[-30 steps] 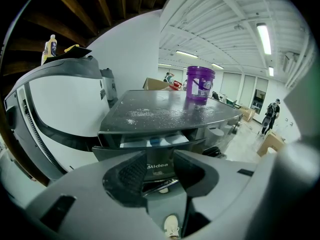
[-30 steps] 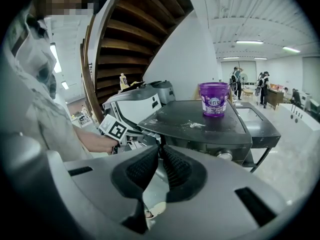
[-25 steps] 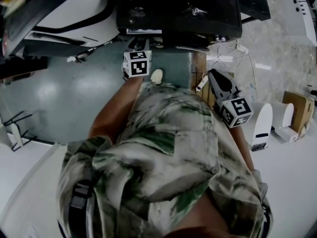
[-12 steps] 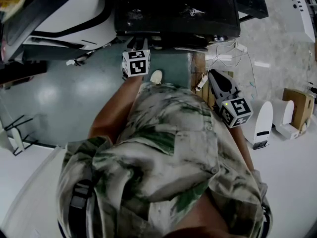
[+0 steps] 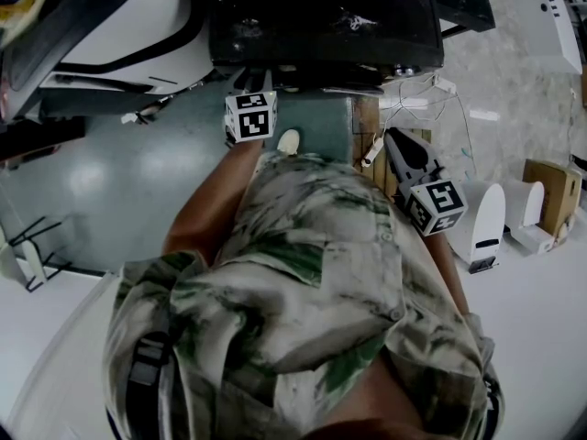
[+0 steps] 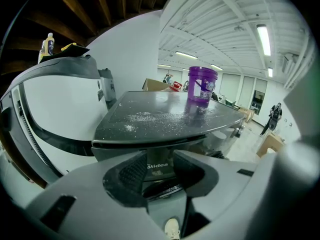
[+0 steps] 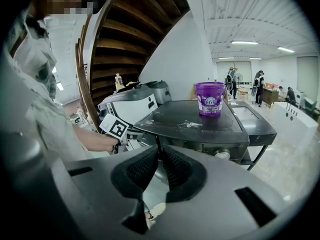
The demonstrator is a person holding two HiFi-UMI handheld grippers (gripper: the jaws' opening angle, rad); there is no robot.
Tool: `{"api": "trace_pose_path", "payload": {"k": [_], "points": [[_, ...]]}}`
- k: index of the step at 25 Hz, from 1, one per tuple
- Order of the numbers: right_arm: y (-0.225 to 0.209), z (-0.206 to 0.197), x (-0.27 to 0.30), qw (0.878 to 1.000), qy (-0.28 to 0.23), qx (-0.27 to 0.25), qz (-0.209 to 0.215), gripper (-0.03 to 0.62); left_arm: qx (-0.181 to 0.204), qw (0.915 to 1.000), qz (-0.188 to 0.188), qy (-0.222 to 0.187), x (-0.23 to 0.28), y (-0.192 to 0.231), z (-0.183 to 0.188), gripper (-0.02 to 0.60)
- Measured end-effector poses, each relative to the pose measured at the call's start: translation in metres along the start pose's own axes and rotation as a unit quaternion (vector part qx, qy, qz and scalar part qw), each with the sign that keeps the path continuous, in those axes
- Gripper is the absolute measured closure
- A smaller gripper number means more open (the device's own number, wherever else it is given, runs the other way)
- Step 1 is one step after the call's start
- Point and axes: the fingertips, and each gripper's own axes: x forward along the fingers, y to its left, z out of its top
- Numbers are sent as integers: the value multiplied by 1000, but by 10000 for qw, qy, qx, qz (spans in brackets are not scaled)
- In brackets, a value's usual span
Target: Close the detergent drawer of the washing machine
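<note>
The dark grey washing machine [image 5: 321, 16] stands in front of me, its flat top [image 6: 165, 116] dusted with white powder. My left gripper [image 5: 251, 82] is up against the machine's front, just under the lid. Its pads stand apart, and a front panel with a Midea logo [image 6: 159, 167] shows in the gap [image 6: 160, 173]. I cannot make out the detergent drawer's edges. My right gripper [image 5: 393, 138] hangs back at the right, away from the machine, its pads closed together [image 7: 159, 163] on nothing. The left gripper's marker cube [image 7: 116, 129] shows at the machine's front left corner.
A purple bucket [image 7: 210, 98] sits on the machine's top. A white appliance [image 5: 119, 26] stands at the left, a wooden post [image 5: 369, 126] and cables at the right. White stands [image 5: 486, 232] and a cardboard box [image 5: 550, 200] lie on the right. My shoe [image 5: 289, 141] is below the machine.
</note>
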Motion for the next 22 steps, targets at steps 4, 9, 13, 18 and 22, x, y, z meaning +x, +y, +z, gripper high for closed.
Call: {"api": "trace_pose_path", "payload": {"k": [4,9,13,18,22], "points": [[0,2,2,10000,14,-3,-4,542,-1,10000,2,-4,2,0,2,407],[-2,2,6,10000,28,9,6,542,-4,10000,17,1,5,0,1,407],[-4,5,9,10000,43,18,10,542,-21,10000,48,2,7,2,3,407],[-7,6,14,10000,61,53,9,542,-36,9999,98,14,9,2,2,407],[-10,8,17,10000,68,58,15,542,-82,9999,133,19,11,3,4,407]]}}
